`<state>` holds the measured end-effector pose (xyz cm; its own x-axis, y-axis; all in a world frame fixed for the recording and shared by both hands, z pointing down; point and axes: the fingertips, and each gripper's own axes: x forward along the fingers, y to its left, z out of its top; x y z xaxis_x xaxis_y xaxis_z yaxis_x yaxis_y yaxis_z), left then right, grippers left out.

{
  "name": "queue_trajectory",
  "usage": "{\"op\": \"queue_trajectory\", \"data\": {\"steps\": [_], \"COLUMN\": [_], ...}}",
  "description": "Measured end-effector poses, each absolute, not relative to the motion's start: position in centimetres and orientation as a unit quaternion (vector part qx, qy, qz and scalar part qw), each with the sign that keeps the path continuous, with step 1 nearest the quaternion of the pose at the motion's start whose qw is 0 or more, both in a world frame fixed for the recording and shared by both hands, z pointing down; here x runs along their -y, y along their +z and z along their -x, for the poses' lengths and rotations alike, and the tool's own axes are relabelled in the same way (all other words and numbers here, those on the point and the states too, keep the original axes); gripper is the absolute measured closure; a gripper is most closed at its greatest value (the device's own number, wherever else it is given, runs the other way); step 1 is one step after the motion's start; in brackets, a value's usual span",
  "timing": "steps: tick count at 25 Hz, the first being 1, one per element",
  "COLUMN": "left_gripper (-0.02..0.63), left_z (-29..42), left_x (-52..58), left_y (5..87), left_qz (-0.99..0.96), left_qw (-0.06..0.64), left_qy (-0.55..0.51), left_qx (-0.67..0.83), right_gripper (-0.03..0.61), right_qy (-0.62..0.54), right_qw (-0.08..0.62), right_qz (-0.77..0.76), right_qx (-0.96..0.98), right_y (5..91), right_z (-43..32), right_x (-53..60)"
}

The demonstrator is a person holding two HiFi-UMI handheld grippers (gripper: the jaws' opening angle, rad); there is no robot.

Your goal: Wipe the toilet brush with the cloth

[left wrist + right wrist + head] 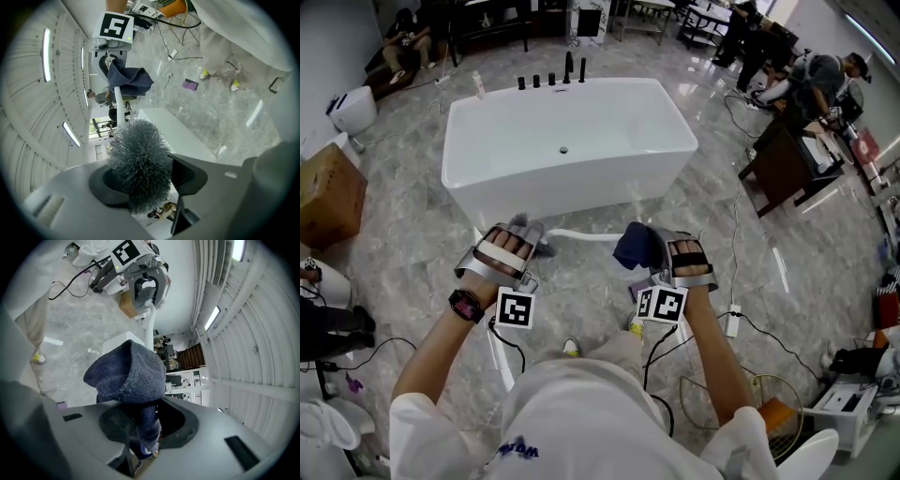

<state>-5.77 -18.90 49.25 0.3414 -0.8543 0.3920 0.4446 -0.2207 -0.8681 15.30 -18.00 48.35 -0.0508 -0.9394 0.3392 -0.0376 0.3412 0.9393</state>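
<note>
The toilet brush has a grey bristle head [139,164] and a white handle [581,235]. My left gripper [145,185] is shut on the bristle head, which fills the gap between its jaws. In the head view that gripper [511,242] is at the left, and the handle runs level to the right. A dark blue cloth [129,373] is bunched in my right gripper [140,425], which is shut on it. The handle [149,331] runs into the cloth's folds, and its end is hidden there. From the head view the cloth [636,246] sits just left of the right gripper [664,251].
A white bathtub [572,141] stands just beyond both grippers on the marble floor. A cardboard box [328,192] and a toilet [352,108] are at the left. A dark table [783,164] and several people are at the right. Cables [741,323] trail over the floor.
</note>
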Motion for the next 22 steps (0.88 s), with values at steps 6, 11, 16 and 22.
{"op": "queue_trajectory", "data": {"steps": [6,11,16,22], "left_gripper": [0.374,0.374,0.374,0.374], "left_z": [4.9,3.9,3.2,4.0], "left_x": [18.8,18.8,18.5,18.2], "left_y": [49.0,48.4,48.1,48.0], "left_qz": [0.565,0.558,0.556,0.555], "left_qw": [0.598,0.607,0.610,0.611], "left_qy": [-0.537,-0.535,-0.533,-0.533], "left_qx": [-0.187,-0.185,-0.185,-0.186], "right_gripper": [0.404,0.348,0.405,0.425], "right_qy": [-0.371,-0.373,-0.401,-0.414], "right_qw": [0.518,0.516,0.533,0.543], "right_qz": [-0.397,-0.379,-0.383,-0.386], "right_qx": [0.660,0.671,0.640,0.620], "right_y": [48.5,48.4,48.1,47.9], "right_z": [-13.9,-11.8,-11.4,-12.3], "right_x": [16.8,16.8,17.4,17.4]}}
